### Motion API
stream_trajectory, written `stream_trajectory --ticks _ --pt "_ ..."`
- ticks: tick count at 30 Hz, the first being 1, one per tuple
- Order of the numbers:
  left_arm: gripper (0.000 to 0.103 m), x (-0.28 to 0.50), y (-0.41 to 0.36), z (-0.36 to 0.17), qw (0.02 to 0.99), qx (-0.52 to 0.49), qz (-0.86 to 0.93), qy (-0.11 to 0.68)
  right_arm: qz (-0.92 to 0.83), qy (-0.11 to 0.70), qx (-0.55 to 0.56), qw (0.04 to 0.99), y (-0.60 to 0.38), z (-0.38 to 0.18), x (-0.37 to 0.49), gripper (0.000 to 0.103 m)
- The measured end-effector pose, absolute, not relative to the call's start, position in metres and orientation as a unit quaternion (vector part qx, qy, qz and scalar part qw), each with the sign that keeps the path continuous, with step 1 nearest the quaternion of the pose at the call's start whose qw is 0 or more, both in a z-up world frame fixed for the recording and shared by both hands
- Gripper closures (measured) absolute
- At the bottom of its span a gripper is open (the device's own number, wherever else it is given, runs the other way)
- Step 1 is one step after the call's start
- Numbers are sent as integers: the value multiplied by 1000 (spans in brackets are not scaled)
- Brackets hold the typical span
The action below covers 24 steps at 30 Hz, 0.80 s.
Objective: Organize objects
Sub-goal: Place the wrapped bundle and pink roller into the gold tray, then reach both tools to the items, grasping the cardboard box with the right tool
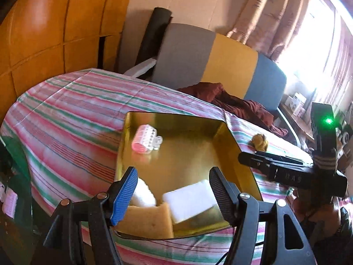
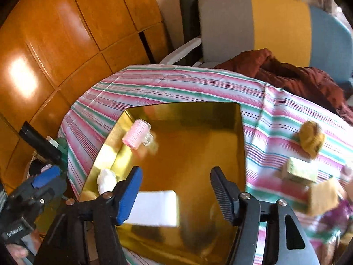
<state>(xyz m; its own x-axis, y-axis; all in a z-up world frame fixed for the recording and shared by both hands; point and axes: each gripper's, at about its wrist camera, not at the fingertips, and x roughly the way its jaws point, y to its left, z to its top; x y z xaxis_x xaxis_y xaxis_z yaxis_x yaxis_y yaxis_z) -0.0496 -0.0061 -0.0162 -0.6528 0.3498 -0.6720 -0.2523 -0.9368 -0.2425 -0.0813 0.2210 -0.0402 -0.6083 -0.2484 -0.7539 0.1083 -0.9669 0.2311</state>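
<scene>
A gold metal tray (image 1: 194,119) (image 2: 241,132) sits on the striped tablecloth. In it lie a pink hair roller (image 1: 144,141) (image 2: 136,137), a white block (image 1: 190,199) (image 2: 156,207), a white fluffy piece (image 1: 143,193) (image 2: 106,180) and a yellow sponge (image 1: 150,220). My left gripper (image 1: 173,195) is open and empty, low over the tray's near end. My right gripper (image 2: 176,195) is open and empty above the tray; its body shows in the left wrist view (image 1: 293,172). Outside the tray lie a mustard knitted ball (image 1: 260,142) (image 2: 311,141), a small green-yellow box (image 2: 301,170) and a tan sponge (image 2: 324,196).
The striped cloth (image 1: 72,110) (image 2: 176,84) covers a table. Behind it stand a grey, yellow and blue chair back (image 1: 231,64) (image 2: 280,24) with a maroon cloth (image 1: 238,103) (image 2: 297,75). Wooden cabinet doors (image 1: 55,22) (image 2: 55,44) lie left.
</scene>
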Motion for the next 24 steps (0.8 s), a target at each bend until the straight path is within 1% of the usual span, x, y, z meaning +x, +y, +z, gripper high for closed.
stream_trajectory --ticks 4,11,18,24 --pt "36 -39 13 -12 166 -379 910 -37 -902 -67 418 85 227 -36 -61 31" --pt "36 -26 34 -8 165 -370 914 2 -914 -47 397 66 232 -28 -32 27" --pt "36 -19 54 -9 186 -373 909 22 -921 -54 384 49 245 -24 -14 26" --pt "36 -17 75 -13 214 -381 899 35 -919 -72 388 23 270 -31 -2 25"
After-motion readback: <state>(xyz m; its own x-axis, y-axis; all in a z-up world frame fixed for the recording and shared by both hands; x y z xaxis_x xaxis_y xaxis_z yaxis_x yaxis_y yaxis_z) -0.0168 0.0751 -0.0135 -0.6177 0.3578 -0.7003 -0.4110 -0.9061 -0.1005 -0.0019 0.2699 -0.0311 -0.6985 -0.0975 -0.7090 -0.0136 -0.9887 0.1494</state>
